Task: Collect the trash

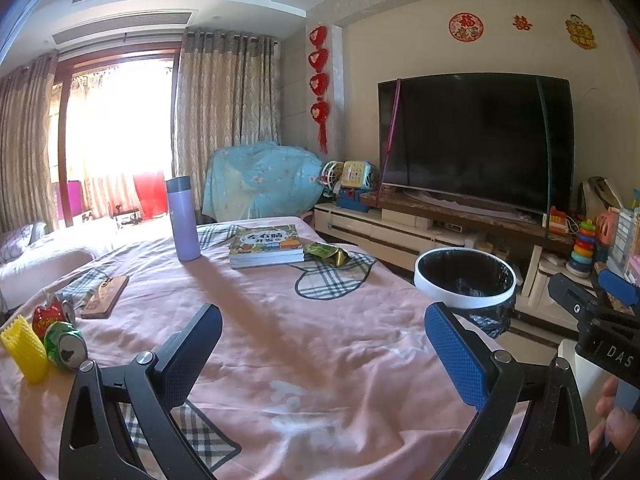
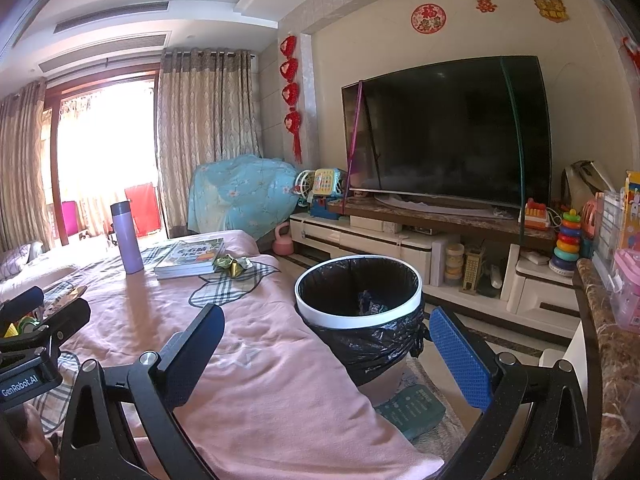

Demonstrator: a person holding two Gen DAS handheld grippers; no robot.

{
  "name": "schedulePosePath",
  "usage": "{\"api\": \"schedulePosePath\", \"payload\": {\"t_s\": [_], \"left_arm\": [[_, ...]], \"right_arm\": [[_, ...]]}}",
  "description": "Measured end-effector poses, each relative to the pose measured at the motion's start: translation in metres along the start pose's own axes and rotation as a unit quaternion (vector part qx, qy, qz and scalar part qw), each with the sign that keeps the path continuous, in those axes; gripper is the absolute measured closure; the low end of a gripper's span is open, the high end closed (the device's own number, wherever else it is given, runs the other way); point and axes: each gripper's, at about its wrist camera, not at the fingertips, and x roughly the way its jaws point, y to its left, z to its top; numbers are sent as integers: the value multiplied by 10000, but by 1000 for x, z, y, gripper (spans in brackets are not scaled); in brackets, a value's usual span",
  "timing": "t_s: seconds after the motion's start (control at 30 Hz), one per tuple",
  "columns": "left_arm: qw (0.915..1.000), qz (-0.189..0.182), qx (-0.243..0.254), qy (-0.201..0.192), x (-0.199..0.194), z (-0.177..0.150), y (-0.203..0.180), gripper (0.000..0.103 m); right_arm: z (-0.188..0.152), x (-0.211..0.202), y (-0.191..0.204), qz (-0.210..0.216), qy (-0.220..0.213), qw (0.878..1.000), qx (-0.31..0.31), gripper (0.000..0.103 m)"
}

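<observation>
Pink cloth [image 1: 280, 320] covered the table in a sunny living room with a big TV [image 1: 476, 140]. My left gripper [image 1: 324, 354] hung over the cloth with its jaws wide apart and nothing in them. My right gripper [image 2: 332, 354] was also spread wide and held nothing, right in front of the bin [image 2: 358, 300], which stood beside the table with a black bag inside. Two crushed cans [image 1: 60, 332] and a yellow wrapper [image 1: 26, 348] lay at the left edge. A green wrapper [image 1: 326, 254] lay by the book [image 1: 266, 246], near a purple bottle [image 1: 183, 220].
</observation>
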Motion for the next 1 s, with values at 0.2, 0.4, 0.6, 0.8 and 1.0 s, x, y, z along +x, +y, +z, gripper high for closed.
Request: {"api": "schedulePosePath", "payload": {"t_s": [0.2, 0.4, 0.6, 0.8, 1.0], "left_arm": [[10000, -3, 0, -4, 0, 0, 0, 1], [10000, -6, 10, 15, 0, 0, 0, 1], [10000, -17, 30, 21, 1, 0, 0, 1], [10000, -21, 24, 34, 1, 0, 0, 1], [10000, -21, 22, 51, 2, 0, 0, 1]], "right_arm": [[0, 0, 0, 11, 0, 10000, 8, 0], [0, 1, 2, 23, -6, 10000, 6, 0], [1, 1, 2, 28, -5, 10000, 12, 0], [0, 1, 4, 39, -13, 10000, 23, 0], [0, 1, 4, 44, -11, 10000, 12, 0]]}}
